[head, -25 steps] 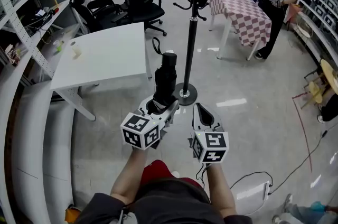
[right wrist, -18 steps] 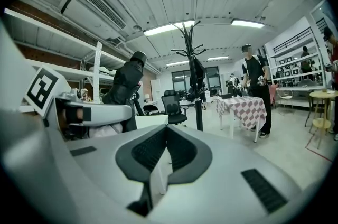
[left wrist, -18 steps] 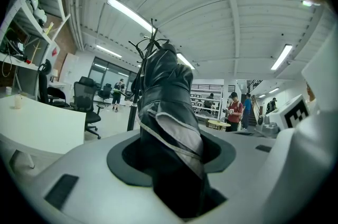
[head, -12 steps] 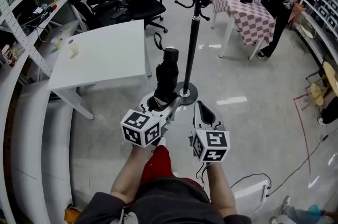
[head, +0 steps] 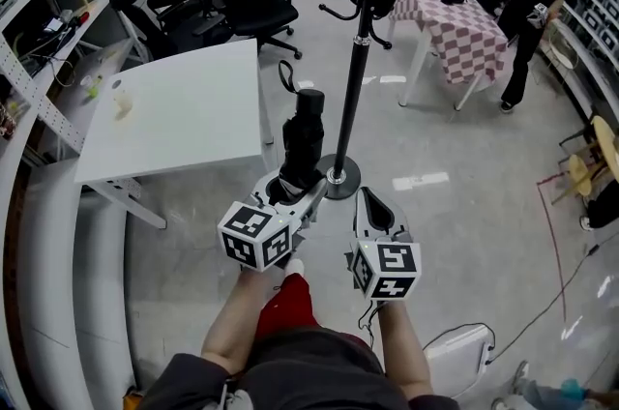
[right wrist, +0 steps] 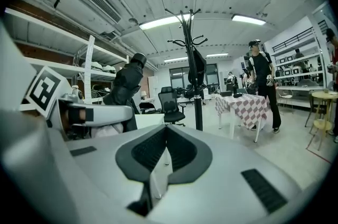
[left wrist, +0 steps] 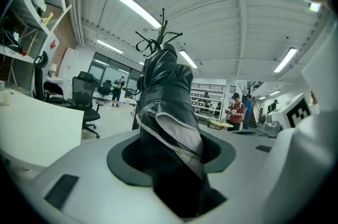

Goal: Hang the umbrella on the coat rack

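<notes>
One head view alone shows coat rack base (head: pixel 338 176); left tongs (head: pixel 290 190) clamp umbrella (head: pixel 303 137), right tongs (head: pixel 372 205) closed empty.

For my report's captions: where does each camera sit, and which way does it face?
Head view: on the person's head, looking steeply down at floor and coat rack; shows both forearms, the left tool gripping the umbrella, and the right tool.
Left gripper view: on the left tool, looking along its jaws, filled by the umbrella.
Right gripper view: on the right tool, looking along its shut jaws toward the coat rack.
Shared: all three show coat rack and umbrella.
</notes>
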The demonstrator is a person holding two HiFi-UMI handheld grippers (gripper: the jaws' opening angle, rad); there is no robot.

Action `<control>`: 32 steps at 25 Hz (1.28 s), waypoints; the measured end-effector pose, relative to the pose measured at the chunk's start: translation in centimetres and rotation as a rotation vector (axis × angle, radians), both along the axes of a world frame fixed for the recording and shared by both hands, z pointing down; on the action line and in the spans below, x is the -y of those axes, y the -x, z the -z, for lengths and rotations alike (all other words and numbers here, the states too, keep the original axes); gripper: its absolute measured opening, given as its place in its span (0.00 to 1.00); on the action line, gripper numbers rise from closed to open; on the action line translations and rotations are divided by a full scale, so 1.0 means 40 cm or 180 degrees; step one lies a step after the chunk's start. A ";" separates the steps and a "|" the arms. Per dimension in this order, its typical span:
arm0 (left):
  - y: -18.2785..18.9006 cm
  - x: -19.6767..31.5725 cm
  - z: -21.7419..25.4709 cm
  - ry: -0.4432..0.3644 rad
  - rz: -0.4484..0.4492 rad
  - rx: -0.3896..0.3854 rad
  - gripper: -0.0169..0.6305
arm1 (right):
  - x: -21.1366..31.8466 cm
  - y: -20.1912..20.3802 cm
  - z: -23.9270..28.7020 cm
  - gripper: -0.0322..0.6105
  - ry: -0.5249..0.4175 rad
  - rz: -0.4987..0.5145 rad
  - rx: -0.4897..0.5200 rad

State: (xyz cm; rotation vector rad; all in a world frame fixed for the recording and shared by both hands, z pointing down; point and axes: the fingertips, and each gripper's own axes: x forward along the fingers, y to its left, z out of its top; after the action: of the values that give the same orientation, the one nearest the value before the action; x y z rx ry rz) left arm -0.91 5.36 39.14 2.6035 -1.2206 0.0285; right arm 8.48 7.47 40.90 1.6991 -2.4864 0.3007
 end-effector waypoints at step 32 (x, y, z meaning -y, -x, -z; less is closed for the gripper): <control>0.183 0.602 -0.080 0.0304 -0.0274 0.0096 0.37 | 0.568 0.191 -0.037 0.08 0.0233 -0.0187 -0.0117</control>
State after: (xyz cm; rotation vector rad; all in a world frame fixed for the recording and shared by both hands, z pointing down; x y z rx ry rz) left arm -8.21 -18.74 42.33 2.5795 -1.0887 0.1397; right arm 0.85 -15.25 42.37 1.7351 -2.3727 0.3581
